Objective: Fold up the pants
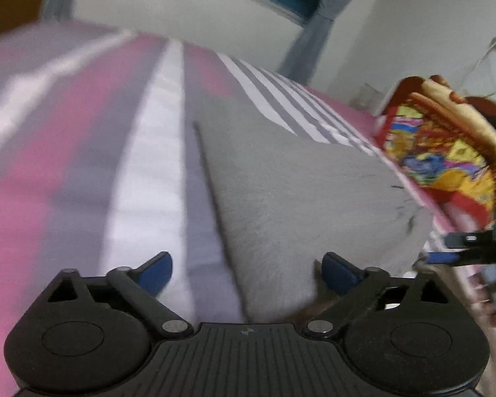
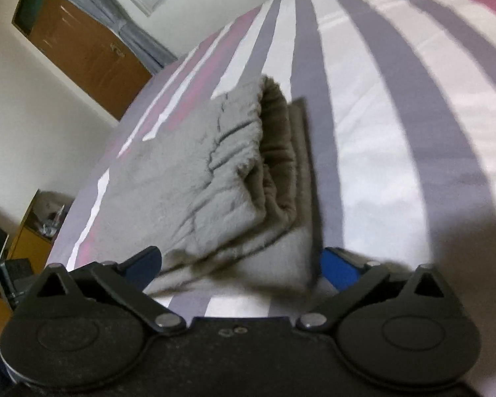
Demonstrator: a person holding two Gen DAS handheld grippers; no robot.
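A bed (image 2: 380, 106) covered in a sheet striped pink, grey and white carries everything. Grey fleece pants (image 2: 215, 178) lie folded flat on it; beyond the pants, a bright cartoon-printed pillow (image 1: 446, 152) rests at the bed's edge.

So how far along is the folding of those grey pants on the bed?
Mostly done, it seems. The grey pants lie on the striped bedsheet doubled over in layers, the elastic waistband resting on top. In hand: nothing; the left gripper and right gripper are both open, fingers either side of the fabric's near edge. Left: perhaps one more fold or a tidy-up, though I can't be sure.
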